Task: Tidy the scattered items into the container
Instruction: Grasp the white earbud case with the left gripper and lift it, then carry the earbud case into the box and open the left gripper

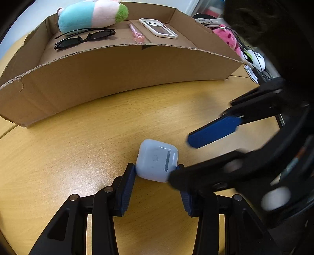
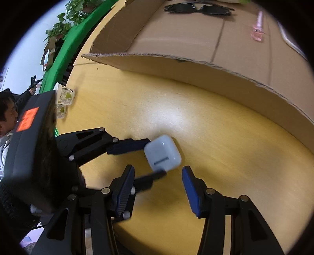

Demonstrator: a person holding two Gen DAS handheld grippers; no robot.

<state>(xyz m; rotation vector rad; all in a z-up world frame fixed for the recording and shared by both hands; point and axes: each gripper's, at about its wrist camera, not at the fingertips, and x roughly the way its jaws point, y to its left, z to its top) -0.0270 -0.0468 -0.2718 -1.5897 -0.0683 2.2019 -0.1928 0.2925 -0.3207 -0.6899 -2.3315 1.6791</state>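
Note:
A pale blue earbud case lies on the wooden table in front of the cardboard box. My left gripper is shut on the case, both blue pads against its sides. My right gripper reaches in from the right, open, its jaws either side of the case. In the right wrist view the case sits just beyond my right gripper, held by the left gripper's fingers. The box holds sunglasses, a plush toy, a pink pen and a phone.
Pink and white plush trinkets with cords lie at the box's right end. Plastic cups stand at the table's far left edge, with plants and a person beyond.

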